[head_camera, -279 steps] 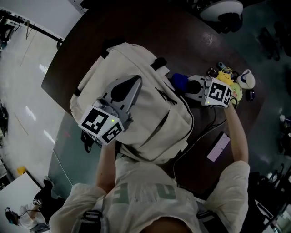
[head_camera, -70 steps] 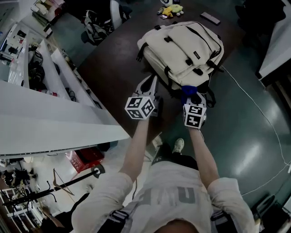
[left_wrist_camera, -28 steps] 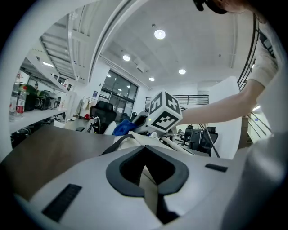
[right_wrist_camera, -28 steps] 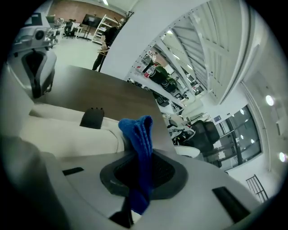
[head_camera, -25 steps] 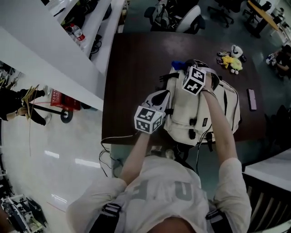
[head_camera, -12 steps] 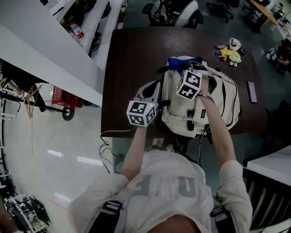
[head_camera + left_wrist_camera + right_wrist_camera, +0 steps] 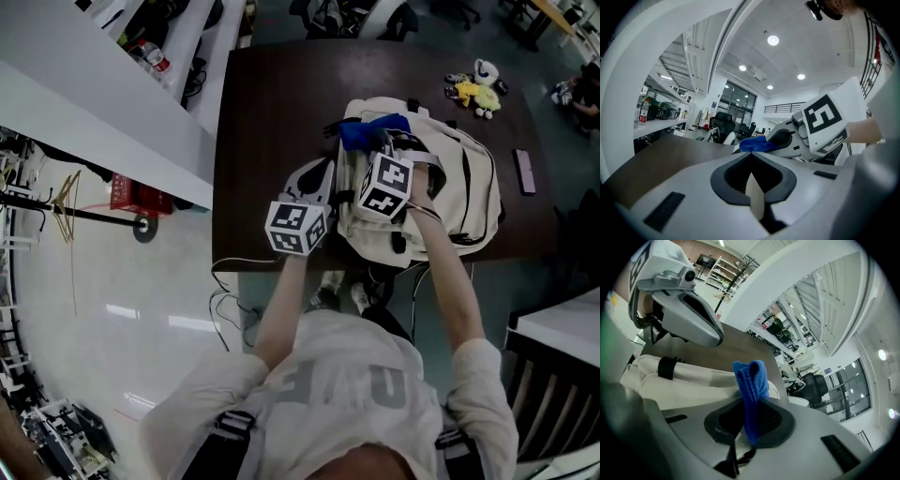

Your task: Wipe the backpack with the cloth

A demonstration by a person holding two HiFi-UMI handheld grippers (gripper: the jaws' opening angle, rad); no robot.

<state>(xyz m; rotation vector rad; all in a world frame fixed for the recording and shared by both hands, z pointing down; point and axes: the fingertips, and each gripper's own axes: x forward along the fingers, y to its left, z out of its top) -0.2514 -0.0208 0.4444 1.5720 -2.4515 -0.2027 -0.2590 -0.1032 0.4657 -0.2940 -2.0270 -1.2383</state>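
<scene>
Dark worktop (image 7: 272, 103). Plush toys (image 7: 472, 86) sit at its far right corner and a flat device (image 7: 523, 171) by the right edge, both well apart from the backpack (image 7: 459, 187). Backpack is cream with black straps and lies flat near my edge. My right tool (image 7: 749, 420) is clamped on the blue cloth (image 7: 370, 131), bunched over the backpack's far end. My left tool (image 7: 322, 172) is pinched closed and empty, just beside the backpack's left side.
</scene>
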